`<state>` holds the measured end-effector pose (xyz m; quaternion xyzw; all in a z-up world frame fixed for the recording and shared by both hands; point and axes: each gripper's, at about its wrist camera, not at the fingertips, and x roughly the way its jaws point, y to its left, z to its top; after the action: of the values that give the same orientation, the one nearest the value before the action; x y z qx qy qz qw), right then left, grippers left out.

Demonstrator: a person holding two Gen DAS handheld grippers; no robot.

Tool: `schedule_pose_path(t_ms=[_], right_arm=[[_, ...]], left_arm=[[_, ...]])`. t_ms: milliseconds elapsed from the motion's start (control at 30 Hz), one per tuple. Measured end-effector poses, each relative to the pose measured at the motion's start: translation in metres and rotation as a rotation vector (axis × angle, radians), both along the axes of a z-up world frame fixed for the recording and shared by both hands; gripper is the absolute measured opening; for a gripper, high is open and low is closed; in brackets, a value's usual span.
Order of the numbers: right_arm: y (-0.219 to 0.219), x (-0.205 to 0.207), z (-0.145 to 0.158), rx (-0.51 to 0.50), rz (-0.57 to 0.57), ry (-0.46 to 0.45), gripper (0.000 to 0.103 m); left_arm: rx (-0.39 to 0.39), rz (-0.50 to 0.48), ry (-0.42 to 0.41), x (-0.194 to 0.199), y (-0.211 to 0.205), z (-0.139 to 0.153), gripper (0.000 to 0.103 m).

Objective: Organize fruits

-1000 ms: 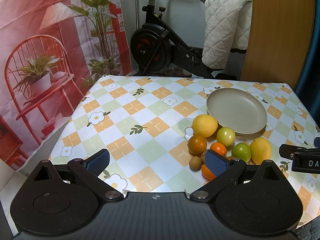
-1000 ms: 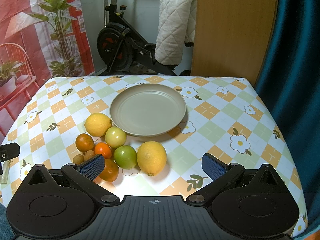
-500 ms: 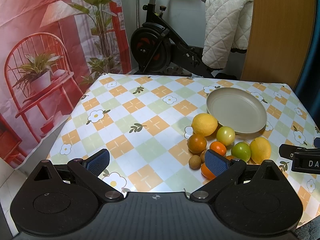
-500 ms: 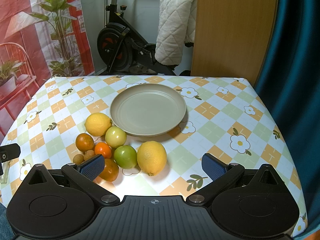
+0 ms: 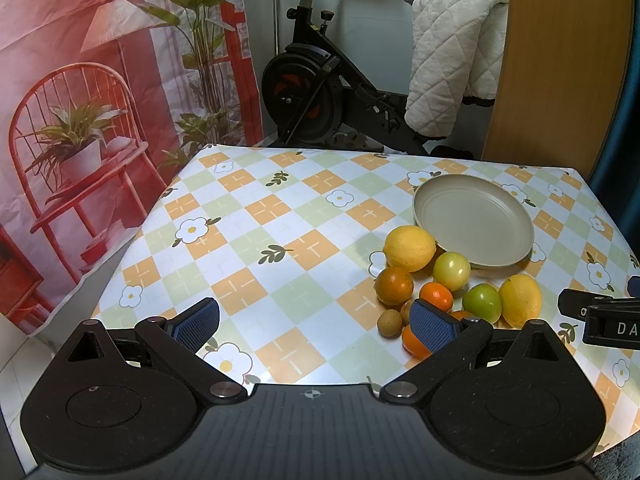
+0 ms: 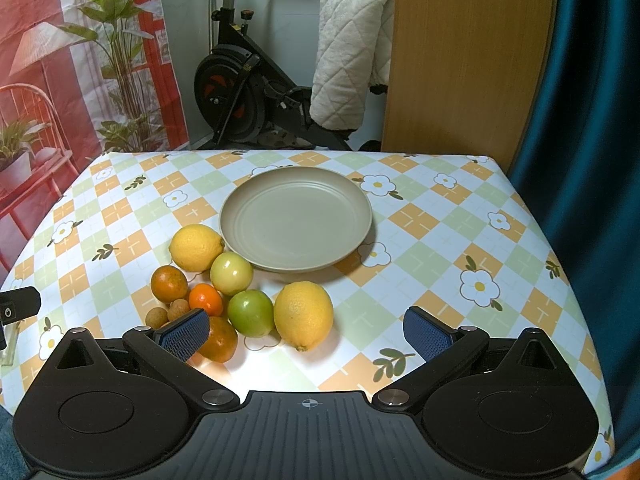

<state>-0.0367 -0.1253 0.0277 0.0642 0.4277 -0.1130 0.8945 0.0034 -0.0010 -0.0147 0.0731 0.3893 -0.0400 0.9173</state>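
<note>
Yellow and largest of the loose fruit, the near lemon (image 6: 303,314) lies almost straight ahead of the right gripper (image 6: 307,334), between its spread fingers and a little toward the left one, with its long axis running roughly away from the camera and its nipple end pointing back toward it. Beyond it sits the empty plate (image 6: 352,200) on the checked surface (image 6: 460,240), so the lemon is between fingers and plate. The left gripper (image 5: 316,326) is also wide apart and holds nothing; the fruit cluster lies off to its right, beside and past its right finger. By my reading the right gripper is the nearer and better lined up for this lemon, needing mainly a forward reach.
</note>
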Motion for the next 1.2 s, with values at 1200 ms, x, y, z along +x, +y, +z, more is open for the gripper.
schedule_pose_path(t_ms=[1200], right_arm=[[0.007,0.016,-0.024,-0.017,0.183,-0.042,0.077]], left_arm=[[-0.182,0.021,0.008,0.039,0.036,-0.030,0.096]])
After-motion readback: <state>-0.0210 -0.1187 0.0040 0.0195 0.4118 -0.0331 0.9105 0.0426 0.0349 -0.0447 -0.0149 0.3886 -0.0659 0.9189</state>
